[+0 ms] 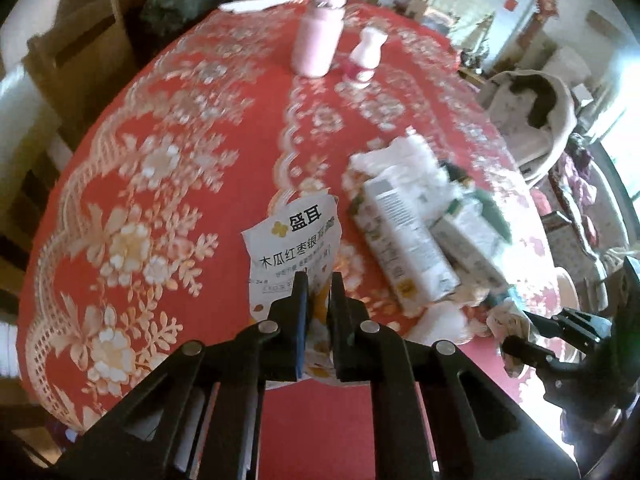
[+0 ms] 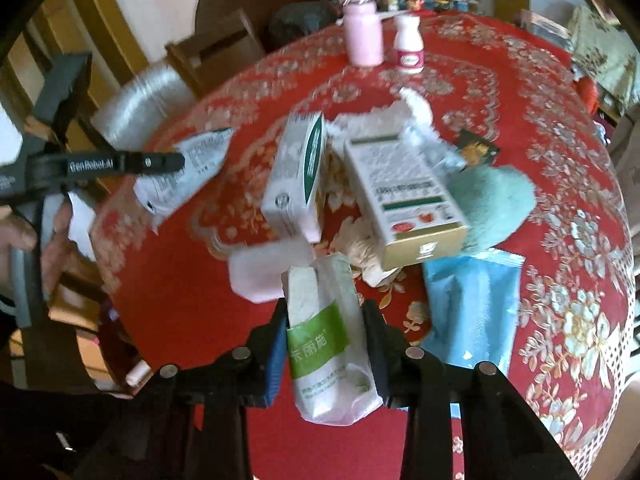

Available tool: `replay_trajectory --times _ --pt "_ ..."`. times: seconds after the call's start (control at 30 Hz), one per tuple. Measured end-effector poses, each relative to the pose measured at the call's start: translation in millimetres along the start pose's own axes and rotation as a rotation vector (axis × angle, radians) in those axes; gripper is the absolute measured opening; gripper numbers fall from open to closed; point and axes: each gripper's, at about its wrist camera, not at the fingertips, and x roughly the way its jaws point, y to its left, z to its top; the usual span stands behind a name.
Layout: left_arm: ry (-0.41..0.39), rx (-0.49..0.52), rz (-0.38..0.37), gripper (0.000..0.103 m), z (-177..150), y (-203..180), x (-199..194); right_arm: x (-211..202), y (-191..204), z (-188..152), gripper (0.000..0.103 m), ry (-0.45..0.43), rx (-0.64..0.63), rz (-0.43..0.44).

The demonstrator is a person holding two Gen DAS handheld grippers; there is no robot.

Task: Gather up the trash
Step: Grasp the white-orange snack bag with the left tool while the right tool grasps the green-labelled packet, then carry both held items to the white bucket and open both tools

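Red embroidered cloth covers the round bench, and the litter sits in a heap near its middle. Both tongs are loaded. The left tongs are clamped on a white food sachet printed with black characters; in the right wrist view the same sachet hangs clear of the cloth, off to the left of the heap. The right tongs pinch a white wrapper with a green band, their pads pressing its sides, and it too seems raised off the bench, just in front of the heap.

Left in the heap: two white cartons, one with a green stripe and one with a gold end, leaning side by side over crumpled white tissue. A blue pouch lies flat just to the right of the cartons, a teal fuzzy cloth behind it, and a small dark wrapper beyond that. A pink bottle and a small white bottle stand upright well behind the heap; whether they count as trash I cannot tell.

The step in hand looks like the pick-and-lift of two pieces at once, with most of the pile yet to go. No bin or bag shows plainly in either view, so the next move calls for carrying both pieces off the bench to wherever the trash goes, keeping the grip firm on the thin sachet, which could slip or tear, then releasing and coming back for the cartons.
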Motion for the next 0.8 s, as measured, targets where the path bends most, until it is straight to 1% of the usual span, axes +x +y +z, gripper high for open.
replay_trajectory --times 0.07,0.17,0.3,0.4,0.5,0.53,0.67,0.8 --pt "-0.028 0.03 -0.022 0.007 5.4 -12.3 -12.6 -13.6 -4.6 -0.8 0.034 -0.035 0.031 0.013" --pt "-0.055 0.068 -0.067 0.007 14.6 -35.2 -25.1 -32.9 -15.8 -2.7 0.034 -0.084 0.087 0.009" --pt "-0.087 0.15 -0.139 0.007 26.4 -73.5 -36.0 -54.5 -39.6 -9.3 0.034 -0.135 0.174 -0.042" --pt "-0.079 0.225 -0.221 0.007 35.3 -112.2 -35.6 -67.0 -56.5 -16.8 0.034 -0.149 0.232 -0.1" --pt "-0.079 0.289 -0.264 0.007 35.6 -147.6 -33.9 -80.4 -74.9 -29.1 0.034 -0.171 0.293 -0.148" --pt "-0.072 0.309 -0.29 0.007 34.9 -164.9 -31.8 -84.9 -80.9 -35.6 0.034 -0.178 0.309 -0.162" --pt "-0.075 0.361 -0.337 0.007 24.8 -219.7 -26.5 -101.5 -112.0 -57.4 0.034 -0.192 0.373 -0.21" --pt "-0.037 0.388 -0.406 0.007 11.7 -280.0 -11.9 -124.6 -149.4 -83.6 0.034 -0.187 0.425 -0.284"
